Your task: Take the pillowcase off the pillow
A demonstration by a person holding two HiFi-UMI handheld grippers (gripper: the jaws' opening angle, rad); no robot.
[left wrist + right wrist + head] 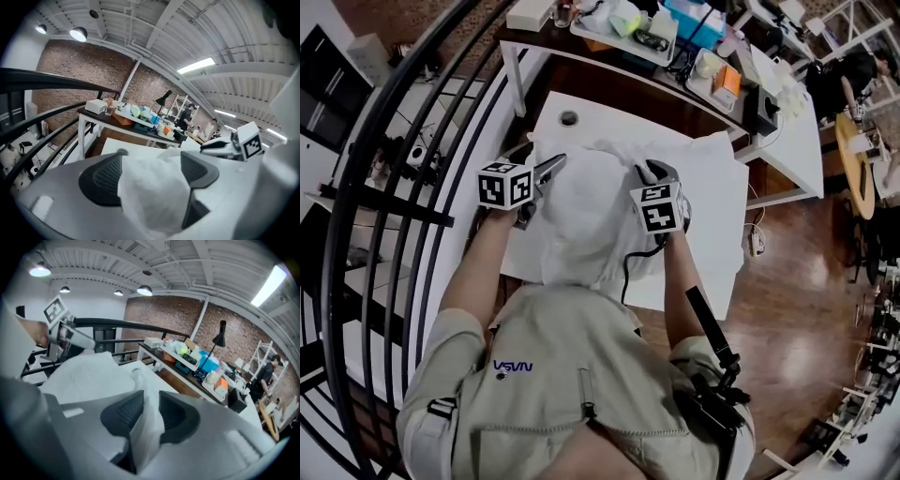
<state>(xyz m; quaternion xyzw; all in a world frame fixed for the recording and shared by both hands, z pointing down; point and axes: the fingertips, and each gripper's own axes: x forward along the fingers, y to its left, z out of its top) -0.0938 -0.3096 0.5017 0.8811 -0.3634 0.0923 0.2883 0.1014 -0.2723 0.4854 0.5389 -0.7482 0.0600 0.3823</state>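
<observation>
Lying in the middle of the white bench [609, 108], the pillow in its white pillowcase [581, 220] bulges up in a rumpled mound just ahead of the person's beige jacket [572, 375]. At the mound's 10 o'clock edge the left tongs [553, 169] stand spread wide. The left gripper view shows a loose billow of the pillowcase fabric rising between the two dark pads, which do not squeeze it. At the mound's 2 o'clock edge are the right tongs [652, 172]. In the right gripper view they are only a little apart, with a narrow upright fold of the same fabric in the gap. The fold brushes the pads, though no firm pinch shows. More white cloth spreads flat toward 2 o'clock across the bench top. A round cable hole [569, 118] sits at 11 o'clock from the pillow, near the far edge. Beyond it, at 12 o'clock, a second bench [581, 54] carries trays and small clutter, and a black railing [412, 141] curves past at 9 o'clock.
</observation>
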